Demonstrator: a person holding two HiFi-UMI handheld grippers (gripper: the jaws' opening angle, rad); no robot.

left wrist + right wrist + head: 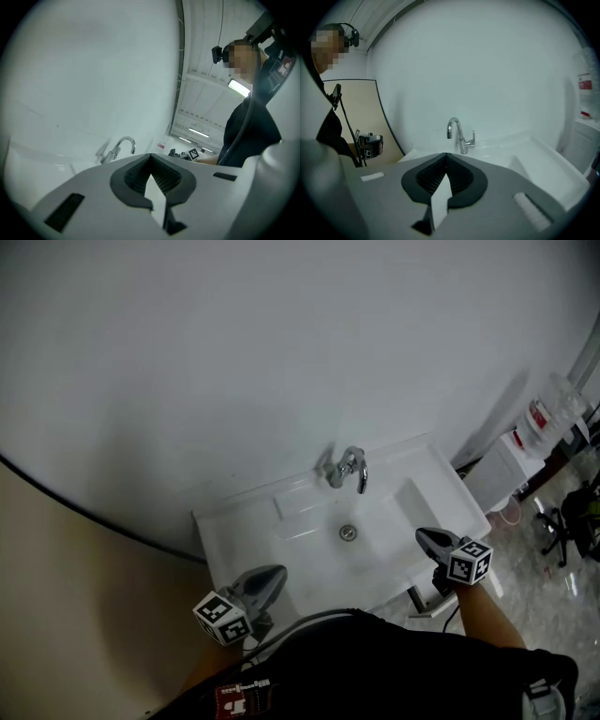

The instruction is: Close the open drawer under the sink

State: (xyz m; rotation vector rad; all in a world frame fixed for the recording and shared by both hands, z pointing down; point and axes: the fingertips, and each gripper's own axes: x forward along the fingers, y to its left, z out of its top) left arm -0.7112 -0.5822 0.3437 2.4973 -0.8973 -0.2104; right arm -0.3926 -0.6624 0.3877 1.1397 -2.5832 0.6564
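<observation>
A white sink (234, 526) with a chrome faucet (349, 468) and a round drain (348, 532) stands against a pale wall. The drawer under it is hidden by the sink top and my body. A white edge (427, 606) pokes out below the sink's right front; I cannot tell whether it is the drawer. My left gripper (278, 571) hovers shut and empty over the sink's left front corner. My right gripper (420, 534) is shut and empty over the right front rim. The faucet (119, 146) lies ahead of the left gripper (150, 155). The right gripper (446, 154) faces the faucet (458, 133).
A white cabinet (502, 474) and a water bottle with a red label (548, 418) stand right of the sink. A dark office chair (562, 531) sits on the marbled floor beyond. A beige wall panel (75, 596) lies to the left. My dark-clothed body fills the bottom.
</observation>
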